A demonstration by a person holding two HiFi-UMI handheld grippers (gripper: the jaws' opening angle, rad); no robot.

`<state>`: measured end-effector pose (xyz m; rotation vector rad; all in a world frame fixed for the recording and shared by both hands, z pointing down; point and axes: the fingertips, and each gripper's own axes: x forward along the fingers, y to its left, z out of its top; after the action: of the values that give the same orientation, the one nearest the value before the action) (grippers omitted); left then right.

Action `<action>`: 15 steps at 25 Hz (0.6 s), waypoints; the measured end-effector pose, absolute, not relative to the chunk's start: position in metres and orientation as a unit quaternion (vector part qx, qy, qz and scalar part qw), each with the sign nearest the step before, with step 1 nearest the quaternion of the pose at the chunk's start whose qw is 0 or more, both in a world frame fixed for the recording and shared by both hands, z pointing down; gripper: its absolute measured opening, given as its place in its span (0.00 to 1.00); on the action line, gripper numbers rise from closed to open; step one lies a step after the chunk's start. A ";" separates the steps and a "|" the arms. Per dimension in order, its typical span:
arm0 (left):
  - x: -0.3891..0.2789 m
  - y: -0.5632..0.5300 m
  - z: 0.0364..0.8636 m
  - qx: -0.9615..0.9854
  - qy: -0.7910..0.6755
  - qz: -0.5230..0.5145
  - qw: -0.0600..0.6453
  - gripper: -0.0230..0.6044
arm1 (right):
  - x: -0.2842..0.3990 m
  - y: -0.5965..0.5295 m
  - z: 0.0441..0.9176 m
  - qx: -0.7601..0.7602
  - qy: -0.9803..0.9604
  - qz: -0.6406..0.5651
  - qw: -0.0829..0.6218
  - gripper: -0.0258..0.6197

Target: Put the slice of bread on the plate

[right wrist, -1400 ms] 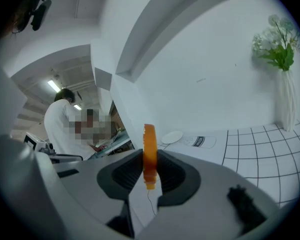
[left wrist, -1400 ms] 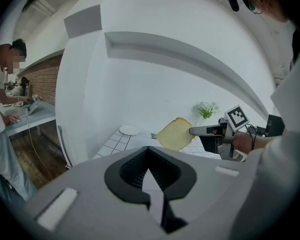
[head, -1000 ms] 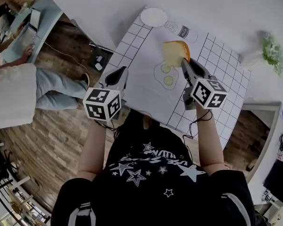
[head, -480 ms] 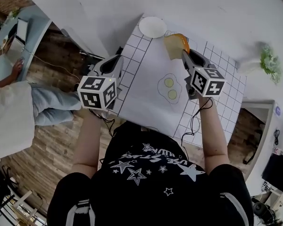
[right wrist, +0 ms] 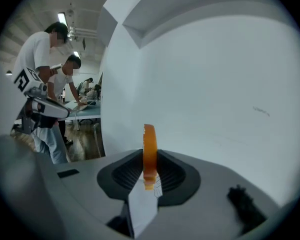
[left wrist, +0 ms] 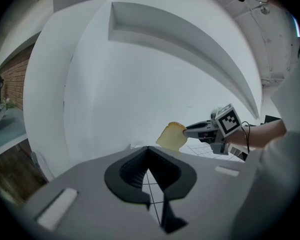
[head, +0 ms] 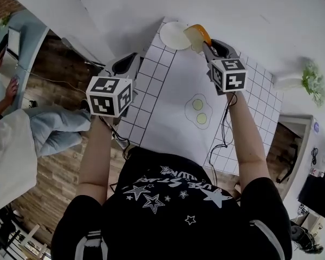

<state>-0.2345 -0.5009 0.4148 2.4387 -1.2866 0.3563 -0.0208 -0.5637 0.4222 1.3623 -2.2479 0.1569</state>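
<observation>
The slice of bread (head: 196, 37), yellow with an orange crust, hangs tilted on edge just right of the white plate (head: 174, 35) at the far end of the table. My right gripper (head: 207, 50) is shut on the slice's near edge. The right gripper view shows the bread (right wrist: 149, 151) edge-on and upright, with the right gripper (right wrist: 149, 173) closed on its lower part. My left gripper (head: 127, 65) hovers off the table's left side; its tips meet with nothing between them. From the left gripper view, the bread (left wrist: 172, 136) and the right gripper (left wrist: 187, 131) appear ahead to the right.
A white gridded mat (head: 161, 91) with a fried-egg drawing (head: 199, 111) covers the table. A white wall stands right behind the plate. A green plant (head: 313, 80) sits far right. A person in white (head: 11, 145) sits at the left, over wooden floor.
Both grippers moved toward the table's far end. The bread went from above the egg drawing to beside the plate and rolled from nearly flat to on edge.
</observation>
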 end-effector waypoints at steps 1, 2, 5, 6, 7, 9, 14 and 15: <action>-0.235 -0.507 0.417 0.863 -0.454 0.126 0.181 0.05 | -0.024 -0.571 0.425 0.502 -0.824 0.052 0.258 0.18; -0.235 -0.512 0.419 0.863 -0.453 0.126 0.184 0.05 | -0.026 -0.579 0.427 0.504 -0.822 0.046 0.262 0.18; -0.236 -0.523 0.426 0.862 -0.451 0.126 0.194 0.05 | -0.035 -0.599 0.434 0.507 -0.814 0.020 0.283 0.18; -0.236 -0.526 0.429 0.862 -0.450 0.127 0.197 0.05 | -0.038 -0.606 0.437 0.505 -0.812 0.008 0.292 0.18; -0.237 -0.529 0.432 0.861 -0.450 0.128 0.200 0.05 | -0.042 -0.613 0.441 0.502 -0.810 -0.006 0.302 0.18; -0.239 -0.535 0.438 0.859 -0.450 0.130 0.206 0.05 | -0.049 -0.626 0.449 0.493 -0.804 -0.045 0.328 0.18; -0.241 -0.543 0.455 0.856 -0.444 0.132 0.229 0.05 | -0.063 -0.646 0.472 0.468 -0.767 -0.171 0.405 0.18; -0.241 -0.544 0.459 0.856 -0.441 0.134 0.233 0.05 | -0.067 -0.647 0.477 0.461 -0.763 -0.187 0.413 0.18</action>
<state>-0.2409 -0.5439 0.4592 2.3504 -1.2123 0.3688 -0.0666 -0.6466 0.4769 1.1577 -1.9178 -0.4710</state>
